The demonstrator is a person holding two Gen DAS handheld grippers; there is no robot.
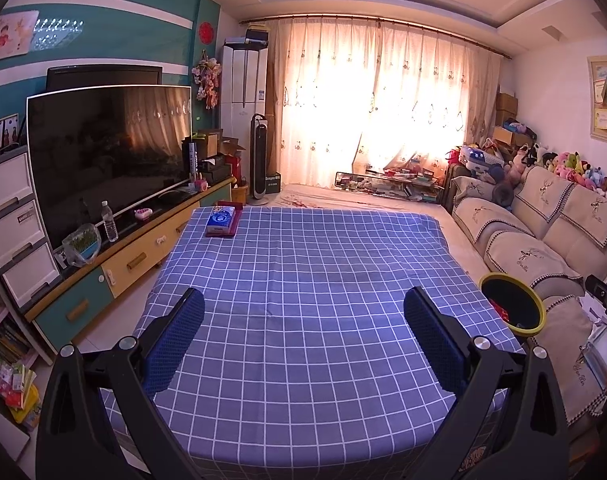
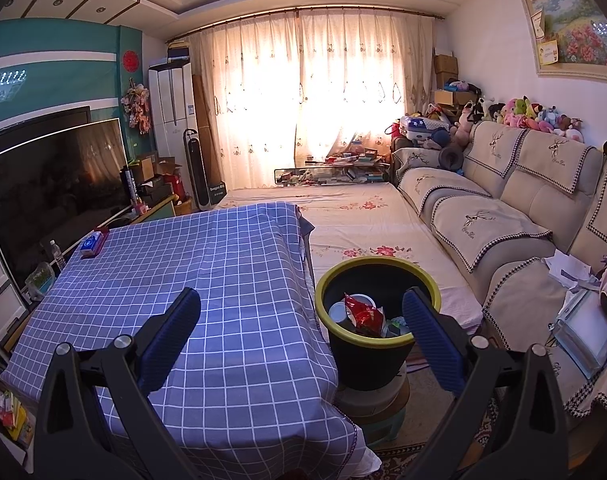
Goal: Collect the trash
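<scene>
A black trash bin with a yellow rim [image 2: 377, 268] stands on a stool at the table's right side; it also shows in the left wrist view [image 1: 537, 303]. Inside lie a red crumpled wrapper [image 2: 363, 314] and white cups [image 2: 337, 312]. My left gripper [image 1: 303, 300] is open and empty above the blue checked tablecloth [image 1: 303, 264]. My right gripper [image 2: 301, 300] is open and empty, near the table's right edge, its right finger in front of the bin.
A tissue pack on a red book [image 1: 222, 220] lies at the table's far left corner. A TV [image 1: 107, 152] on a cabinet stands left. A beige sofa [image 2: 503, 220] with plush toys runs along the right.
</scene>
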